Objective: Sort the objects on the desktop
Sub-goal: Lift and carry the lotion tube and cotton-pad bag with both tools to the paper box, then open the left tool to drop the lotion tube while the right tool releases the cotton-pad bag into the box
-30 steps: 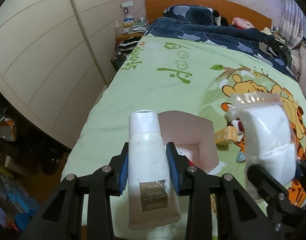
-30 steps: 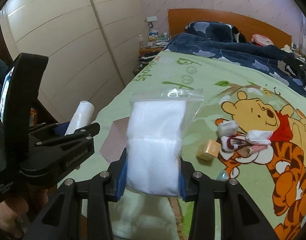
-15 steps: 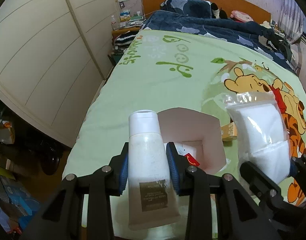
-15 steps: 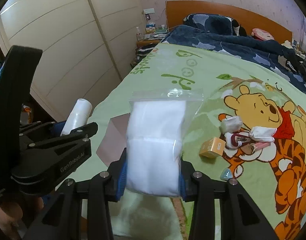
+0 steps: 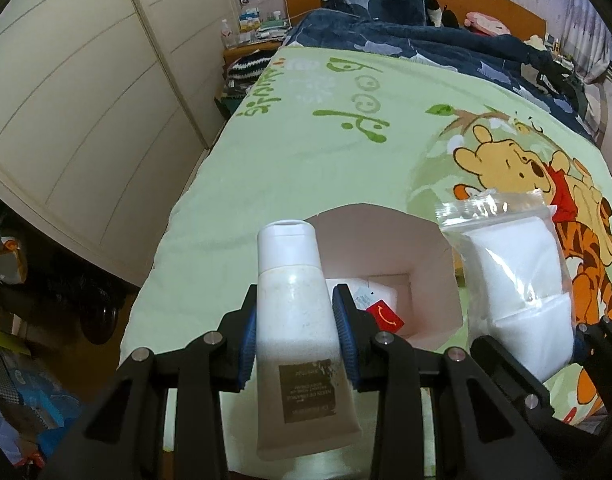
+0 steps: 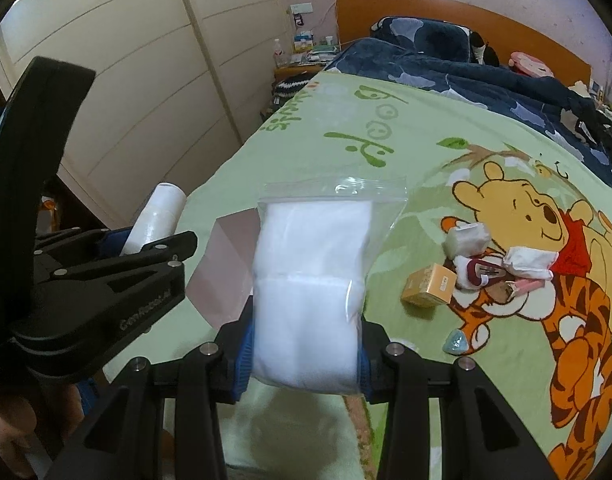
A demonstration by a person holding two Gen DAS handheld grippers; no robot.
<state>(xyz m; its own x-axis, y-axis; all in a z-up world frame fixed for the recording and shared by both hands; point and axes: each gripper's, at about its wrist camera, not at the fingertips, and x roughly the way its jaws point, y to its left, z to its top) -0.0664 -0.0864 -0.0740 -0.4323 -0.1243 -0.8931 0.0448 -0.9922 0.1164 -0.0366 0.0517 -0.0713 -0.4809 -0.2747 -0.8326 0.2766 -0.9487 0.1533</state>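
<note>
My left gripper [image 5: 295, 334] is shut on a white squeeze tube [image 5: 295, 320] with a dark label, cap pointing away. Just beyond it stands an open pink box [image 5: 386, 240] on the green bedspread, with white items and a red tag [image 5: 385, 315] inside. My right gripper [image 6: 303, 354] is shut on a clear zip bag of white pads [image 6: 314, 280], held upright. In the right wrist view the left gripper [image 6: 105, 276] with its tube [image 6: 155, 220] is at the left, and the pink box [image 6: 229, 276] sits behind the bag. In the left wrist view the bag [image 5: 514, 280] hangs right of the box.
Small loose items lie on the bedspread to the right: an orange box [image 6: 429, 285], a white packet [image 6: 468, 238], a red-and-white piece [image 6: 480, 272], a blue-green wrapped sweet [image 6: 458, 344]. A dark blue quilt [image 6: 466, 76] covers the bed's far end. Wardrobe doors [image 5: 85, 100] run along the left.
Both grippers have sunk and tilted further down towards the bed, each still holding its object. The pink box's inside shows more fully in the left wrist view.
</note>
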